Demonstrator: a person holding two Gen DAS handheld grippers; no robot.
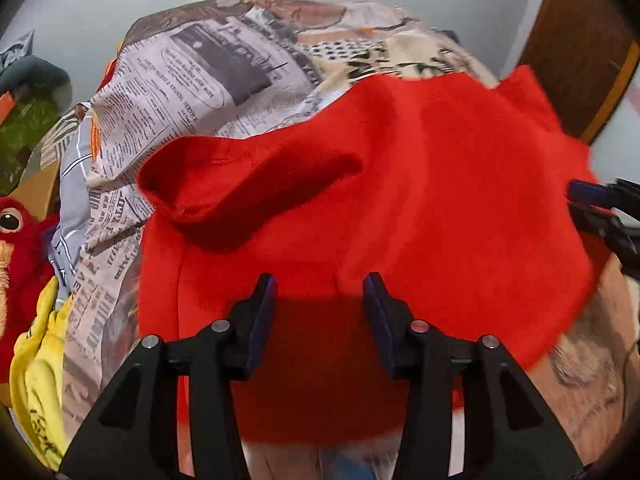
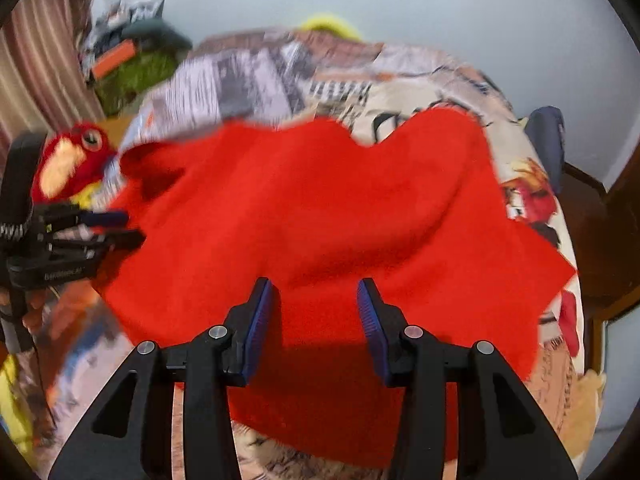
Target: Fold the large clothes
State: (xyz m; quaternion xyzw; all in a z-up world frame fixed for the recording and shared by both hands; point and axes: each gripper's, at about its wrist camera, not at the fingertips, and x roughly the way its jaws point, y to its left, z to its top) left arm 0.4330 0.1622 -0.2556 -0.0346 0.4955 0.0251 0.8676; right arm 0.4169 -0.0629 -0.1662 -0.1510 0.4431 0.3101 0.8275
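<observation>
Fingers of the left gripper stand spread apart with nothing between the blue pads, poised just above the near edge of the red garment. The right gripper stands likewise released, its fingers parted over the same near hem. Both appear positioned to take the hem at two places, so that the cloth can be lifted evenly for a fold; this is a judgement, since no grasp is yet made.

The garment lies spread on a bed covered by a newspaper-print sheet. A rolled sleeve or cuff rests on the left part of the cloth, which suggests the garment is not yet flattened.

Differences between views:
- The left wrist view shows the sleeve fold sharply and a yellow cloth at the bed's left edge.
- The right wrist view, blurred, shows the garment's far edge with its notch, and its right corner reaching the bed's side.
- Each view catches the other gripper at its margin, which places the two on opposite sides of the cloth.

Farther off sit a red plush parrot, then a green heap against the pale wall.
</observation>
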